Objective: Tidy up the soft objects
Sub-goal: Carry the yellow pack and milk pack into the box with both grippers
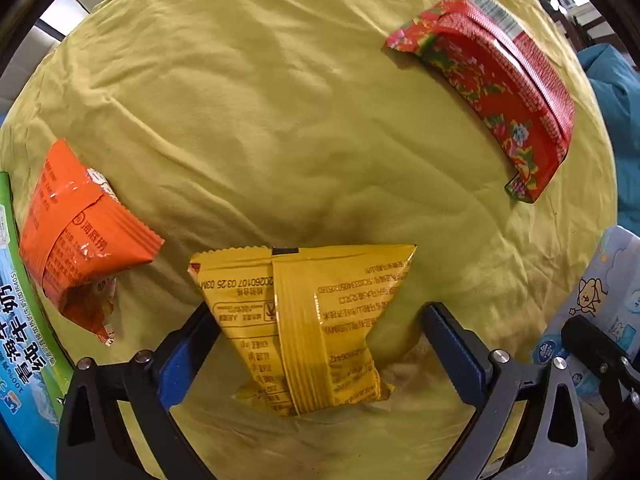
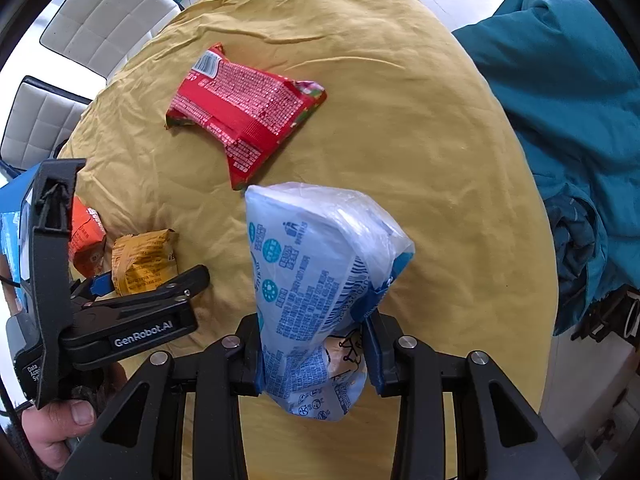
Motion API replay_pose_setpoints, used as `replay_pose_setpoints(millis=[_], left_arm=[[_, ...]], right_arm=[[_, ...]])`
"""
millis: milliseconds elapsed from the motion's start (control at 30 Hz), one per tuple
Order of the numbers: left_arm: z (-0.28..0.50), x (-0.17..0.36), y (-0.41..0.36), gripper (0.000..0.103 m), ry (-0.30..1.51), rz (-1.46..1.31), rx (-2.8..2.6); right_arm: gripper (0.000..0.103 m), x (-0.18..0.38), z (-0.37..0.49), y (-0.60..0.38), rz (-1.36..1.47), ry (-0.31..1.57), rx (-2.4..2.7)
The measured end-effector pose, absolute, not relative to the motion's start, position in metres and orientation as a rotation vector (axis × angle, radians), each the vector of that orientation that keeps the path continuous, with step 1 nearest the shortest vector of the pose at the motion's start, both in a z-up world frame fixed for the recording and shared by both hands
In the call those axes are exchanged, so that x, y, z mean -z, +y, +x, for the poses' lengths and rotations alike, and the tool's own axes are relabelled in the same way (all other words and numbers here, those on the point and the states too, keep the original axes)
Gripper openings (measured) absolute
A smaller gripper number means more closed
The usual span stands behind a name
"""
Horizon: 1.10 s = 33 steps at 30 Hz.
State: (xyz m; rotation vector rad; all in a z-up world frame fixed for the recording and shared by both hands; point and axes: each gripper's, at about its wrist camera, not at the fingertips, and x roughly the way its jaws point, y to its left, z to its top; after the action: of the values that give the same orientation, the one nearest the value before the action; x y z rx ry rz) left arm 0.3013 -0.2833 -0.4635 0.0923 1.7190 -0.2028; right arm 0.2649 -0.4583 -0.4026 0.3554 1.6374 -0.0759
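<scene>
A yellow snack packet (image 1: 340, 304) lies on the yellow cloth (image 1: 280, 100) between the fingers of my left gripper (image 1: 318, 316), which points down and stands open, with a gap at the right pad. To its left lies an orange packet (image 1: 84, 232). A red flowered packet (image 1: 500, 88) rests at the far right. In the right wrist view, my right gripper (image 2: 316, 352) is shut on a white-and-blue tissue pack (image 2: 316, 280) held above the cloth. The left gripper (image 2: 146, 280) shows there around the yellow packet (image 2: 142, 262), beside the orange one (image 2: 86, 240) and near the red one (image 2: 244, 116).
A green-and-blue milk pack (image 1: 20, 320) lies at the cloth's left edge. A teal blanket (image 2: 560, 100) is heaped to the right of the table. Two white padded chairs (image 2: 108, 12) stand beyond it. A person's hand (image 2: 60, 420) holds the left gripper's handle.
</scene>
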Motion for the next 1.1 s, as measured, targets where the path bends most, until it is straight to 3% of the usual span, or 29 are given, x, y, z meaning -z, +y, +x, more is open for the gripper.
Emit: replay_pose_setpoints(millis=[67, 133, 200, 500, 667, 1100], left_arm=[[0.301, 0.458, -0.282, 0.086, 1.696, 0.102, 0.179], [0.298, 0.450, -0.281, 0.052, 1.677, 0.128, 0.155], [0.292, 0.439, -0.274, 0.034, 1.668, 0.109, 0.176], [0.282, 0.402, -0.244, 0.033, 1.640, 0.018, 0.159], [0.259, 0.350, -0.201, 0.033, 1.559, -0.029, 0.160], [0.220, 0.221, -0.057, 0.034, 1.393, -0.183, 0.138]], right_arm=[[0.040, 0.403, 0.265, -0.459, 0.354, 1.636, 0.077], [0.040, 0.403, 0.264, -0.459, 0.347, 1.634, 0.080], [0.040, 0.403, 0.264, -0.458, 0.340, 1.633, 0.083], [0.040, 0.390, 0.257, -0.444, 0.326, 1.616, 0.056], [0.039, 0.367, 0.251, -0.421, 0.307, 1.593, -0.011], [0.039, 0.242, 0.236, -0.238, 0.198, 1.434, -0.333]])
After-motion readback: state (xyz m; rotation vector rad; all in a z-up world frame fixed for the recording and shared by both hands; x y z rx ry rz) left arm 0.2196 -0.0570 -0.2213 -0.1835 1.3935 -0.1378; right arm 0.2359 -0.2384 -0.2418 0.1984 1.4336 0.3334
